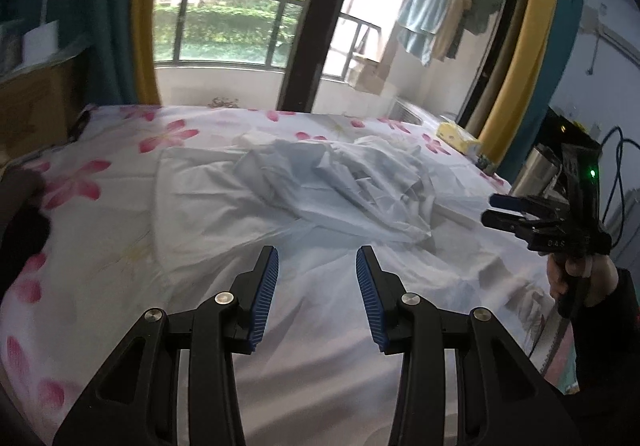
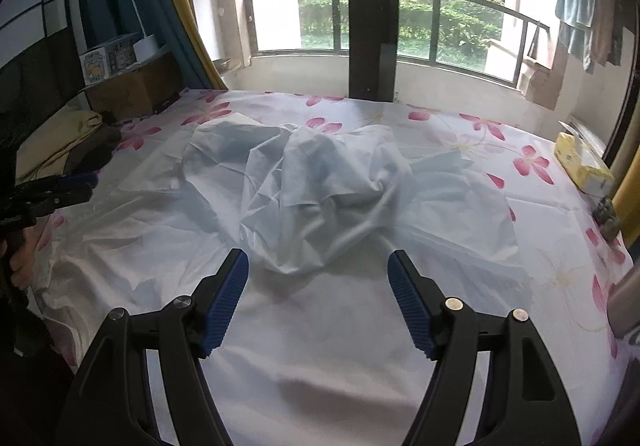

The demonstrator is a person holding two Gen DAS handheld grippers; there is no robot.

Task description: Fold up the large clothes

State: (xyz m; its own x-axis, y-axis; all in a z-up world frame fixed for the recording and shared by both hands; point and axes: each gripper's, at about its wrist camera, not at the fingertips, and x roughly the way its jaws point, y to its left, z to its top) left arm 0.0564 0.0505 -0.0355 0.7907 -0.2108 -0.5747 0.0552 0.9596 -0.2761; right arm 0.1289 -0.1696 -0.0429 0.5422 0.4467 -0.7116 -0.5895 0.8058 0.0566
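Here the left gripper point(image 1: 317, 260) and the right gripper point(image 2: 318, 266) both hover with jaws apart and empty over the crumpled pale garment point(image 2: 320, 186), probably to find an edge.

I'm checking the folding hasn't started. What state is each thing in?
White garment: crumpled in a heap on the bed, unfolded, not held.
Floral bedsheet: spread flat under it.
Left gripper: fingers apart, nothing between them.
Right gripper: fingers wide apart, nothing between them.
Yellow tissue box: lying at the bed's edge.
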